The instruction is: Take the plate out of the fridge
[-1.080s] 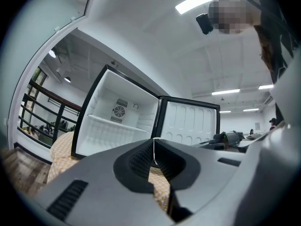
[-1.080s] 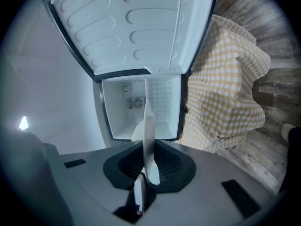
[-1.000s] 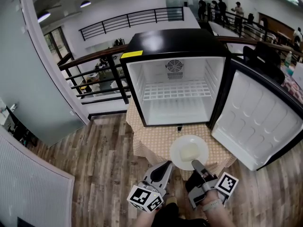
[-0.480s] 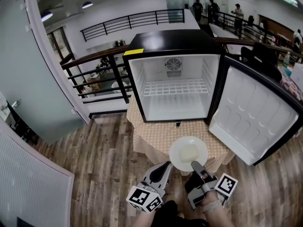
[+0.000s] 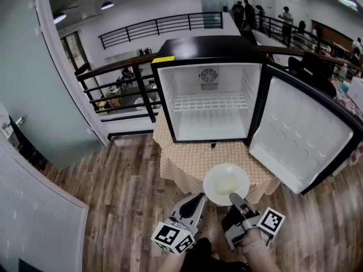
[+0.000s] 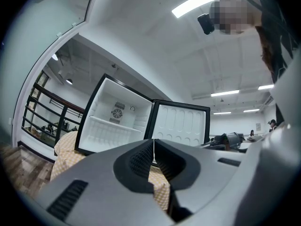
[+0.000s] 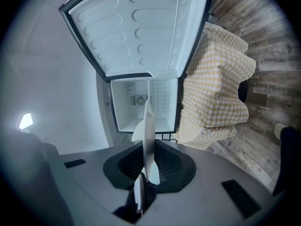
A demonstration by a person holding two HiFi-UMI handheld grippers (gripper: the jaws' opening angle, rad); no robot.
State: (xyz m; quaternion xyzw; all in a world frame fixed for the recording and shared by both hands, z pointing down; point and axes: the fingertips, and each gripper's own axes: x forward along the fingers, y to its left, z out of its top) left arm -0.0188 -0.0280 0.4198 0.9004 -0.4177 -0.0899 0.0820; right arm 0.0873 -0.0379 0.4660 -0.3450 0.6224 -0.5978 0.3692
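No text is legible, even on the fridge (image 5: 210,47).

plate (image 5: 213,183) slightly farther from the fridge (image 5: 210,118)

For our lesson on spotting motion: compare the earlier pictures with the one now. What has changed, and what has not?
The plate, held in the jaws of the right gripper, has drawn slightly back from the fridge toward the person; the gap between them looks a little wider. Nothing was taken hold of or let go. Unchanged: the fridge is empty, its door open, the left gripper shut and empty.
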